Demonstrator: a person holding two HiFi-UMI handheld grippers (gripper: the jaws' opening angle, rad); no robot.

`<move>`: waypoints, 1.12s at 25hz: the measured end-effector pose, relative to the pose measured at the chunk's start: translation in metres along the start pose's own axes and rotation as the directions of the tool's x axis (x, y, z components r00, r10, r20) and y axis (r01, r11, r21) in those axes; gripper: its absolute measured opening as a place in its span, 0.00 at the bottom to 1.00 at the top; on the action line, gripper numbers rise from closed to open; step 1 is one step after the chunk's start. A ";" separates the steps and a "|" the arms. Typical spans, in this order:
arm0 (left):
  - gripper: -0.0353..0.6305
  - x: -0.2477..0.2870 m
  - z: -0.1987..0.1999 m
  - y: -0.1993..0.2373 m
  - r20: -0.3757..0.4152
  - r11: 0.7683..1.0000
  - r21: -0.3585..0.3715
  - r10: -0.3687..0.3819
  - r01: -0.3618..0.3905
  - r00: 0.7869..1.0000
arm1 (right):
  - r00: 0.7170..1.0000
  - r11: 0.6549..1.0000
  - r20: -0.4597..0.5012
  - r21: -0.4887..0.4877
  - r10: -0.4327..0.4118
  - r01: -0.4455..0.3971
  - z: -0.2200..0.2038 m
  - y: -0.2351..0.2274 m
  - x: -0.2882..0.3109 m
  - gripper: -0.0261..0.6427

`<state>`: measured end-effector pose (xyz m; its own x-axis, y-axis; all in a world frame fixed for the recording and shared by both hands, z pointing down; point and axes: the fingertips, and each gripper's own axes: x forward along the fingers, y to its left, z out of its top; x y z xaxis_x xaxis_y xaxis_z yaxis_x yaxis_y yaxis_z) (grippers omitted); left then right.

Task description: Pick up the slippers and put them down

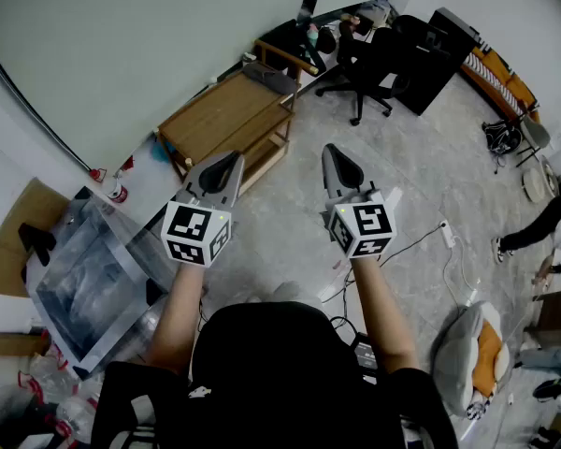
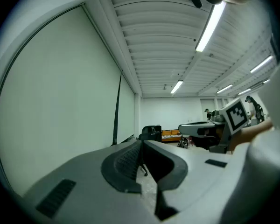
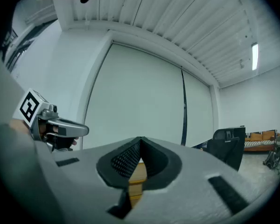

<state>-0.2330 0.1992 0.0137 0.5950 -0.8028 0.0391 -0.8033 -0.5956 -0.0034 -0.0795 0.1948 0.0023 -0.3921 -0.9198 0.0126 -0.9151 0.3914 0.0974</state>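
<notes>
Concrete floor [image 1: 421,166], white wall at 12 o'clock, wooden bench [image 1: 226,115] standing against it.

Slippers: none made out in any view. Their bearing from the jaws, their long axis and the nearer hand cannot be told.

Left gripper [image 1: 232,161]: held level over the floor, tips toward 12 o'clock, bench beyond them. In the left gripper view the jaws are clenched tip to tip with nothing between them.

Right gripper [image 1: 332,152]: at 3 o'clock of the left one, apart from it, also level. In the right gripper view the jaws are pressed together and empty; bench wood shows through the gap below the tips.

Judgement: the slippers must be found first. Either pair of jaws has to spread before a pick.
</notes>
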 end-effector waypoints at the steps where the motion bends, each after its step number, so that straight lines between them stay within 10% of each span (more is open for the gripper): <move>1: 0.07 0.000 0.000 0.000 0.001 1.000 -0.006 -0.001 0.001 1.000 | 1.000 1.000 0.002 0.002 -0.002 0.002 -0.001 0.000 0.000 0.02; 28: 0.07 0.090 0.005 -0.035 -0.049 0.999 -0.038 0.030 -0.032 0.998 | 0.991 0.992 -0.046 0.033 0.124 -0.123 -0.022 -0.079 0.027 0.02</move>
<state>-0.1514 0.1472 0.0126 0.5685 -0.8180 0.0877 -0.8224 -0.5679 0.0338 -0.0155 0.1384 0.0170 -0.4981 -0.8643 0.0700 -0.8626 0.5021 0.0619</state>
